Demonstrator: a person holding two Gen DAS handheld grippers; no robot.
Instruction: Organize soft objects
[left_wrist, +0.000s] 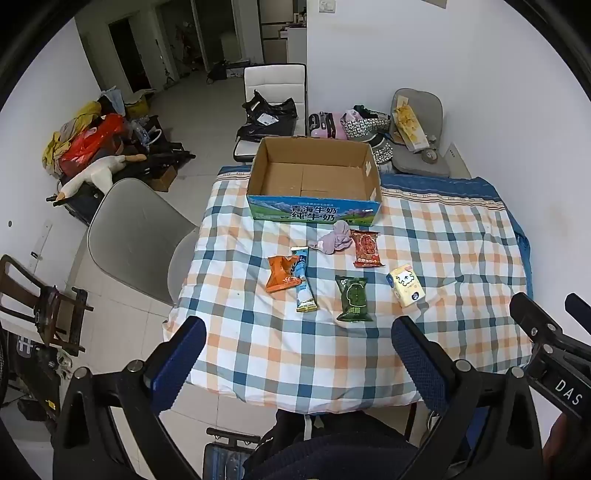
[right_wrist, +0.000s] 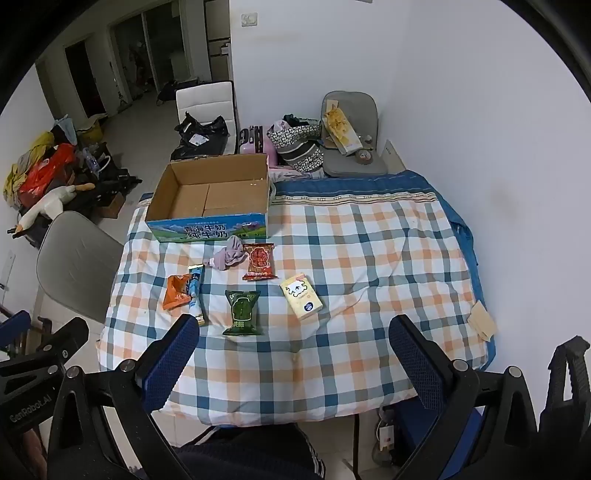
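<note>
Right gripper (right_wrist: 295, 354) beside half-hidden blue sachet (right_wrist: 195, 295)

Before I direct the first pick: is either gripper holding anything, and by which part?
Nothing is held. The left gripper and right gripper are both open above the checked tablecloth.

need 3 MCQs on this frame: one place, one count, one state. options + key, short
1. Where does the purple cloth lie?
A. in the box
B. on the checked cover, just in front of the box
C. on the grey chair

2. How many items lie loose on the checked cover in front of the cardboard box?
A. four
B. six
C. eight

3. What state is the left claw in?
A. open, holding nothing
B. shut on the green packet
C. shut on the cloth

Key: 1 B, the cloth sits on the cover near the box's printed front. 2 B, orange, blue, red and green packets, tissue pack, cloth. 3 A, its fingers stand wide apart over bare cover.
</note>
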